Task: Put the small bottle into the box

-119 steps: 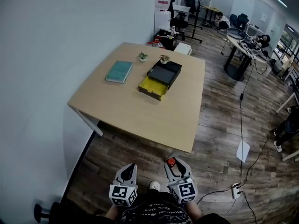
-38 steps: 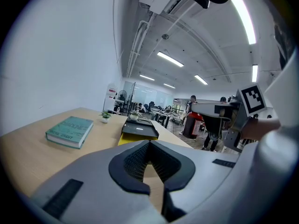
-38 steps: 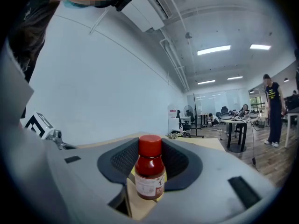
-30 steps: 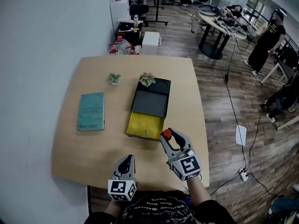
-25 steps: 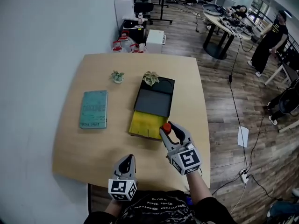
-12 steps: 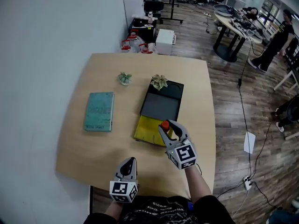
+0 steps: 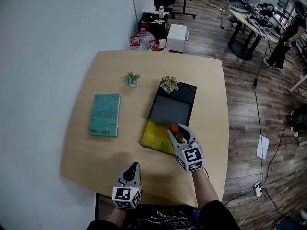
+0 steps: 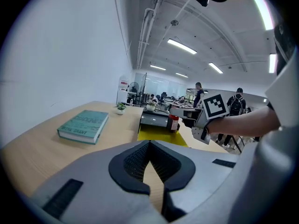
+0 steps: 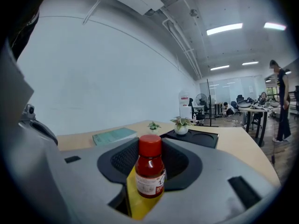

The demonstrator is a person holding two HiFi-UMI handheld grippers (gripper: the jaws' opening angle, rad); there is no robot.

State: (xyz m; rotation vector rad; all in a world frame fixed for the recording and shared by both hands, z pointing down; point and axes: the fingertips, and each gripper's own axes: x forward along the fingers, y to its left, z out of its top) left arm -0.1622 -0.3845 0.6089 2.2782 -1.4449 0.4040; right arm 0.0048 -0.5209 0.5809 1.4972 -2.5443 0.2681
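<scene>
The table carries a dark box whose yellow tray stands pulled out toward the person, with a teal book well apart to its left. One plant sits on the box's far end; a smaller plant stands on the table near it. The right gripper hangs over the tray's near right part, jaws clamped partway on the bottle — upright, red cap up. The left gripper sits at the table's near edge, jaws together, holding nothing. The step in hand looks like the carry to the box — the bottle is above the tray, not yet in it. Next it likely needs lowering onto the yellow floor, then the jaws parting without tipping it
</scene>
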